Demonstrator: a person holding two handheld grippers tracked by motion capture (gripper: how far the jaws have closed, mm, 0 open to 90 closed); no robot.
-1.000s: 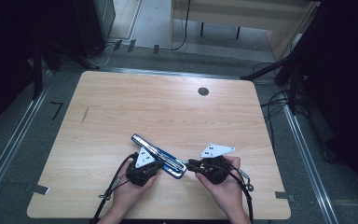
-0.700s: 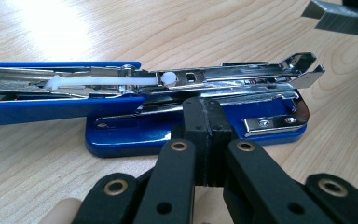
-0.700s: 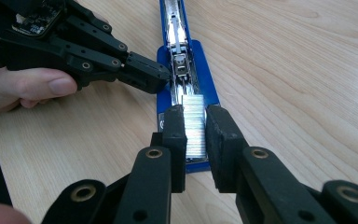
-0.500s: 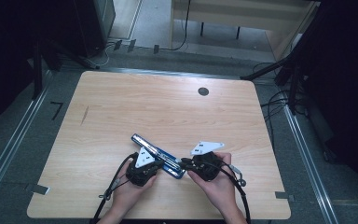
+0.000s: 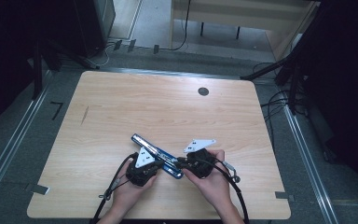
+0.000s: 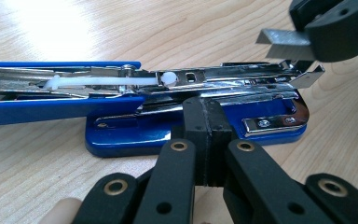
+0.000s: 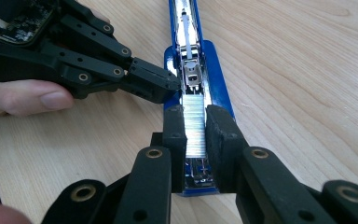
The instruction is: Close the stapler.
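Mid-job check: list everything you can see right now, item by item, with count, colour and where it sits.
stapler: 1, blue and chrome, opened flat near the table's front edge, between the two grippers
strip of staples: 1, silver, held over the stapler's open channel
table: 1, light wood, centre of the high view
round cap: 1, dark, set in the tabletop toward its far right
tape pieces: 2, grey, on the table's front left and front right corners
desk: 1, pale wood, on the floor beyond the table
floor cables: several, black, right of the table
left gripper: 1, black, jaws shut, tips against the stapler's side
right gripper: 1, black, jaws shut on the strip of staples
hands: 2, at the front edge, one on each gripper
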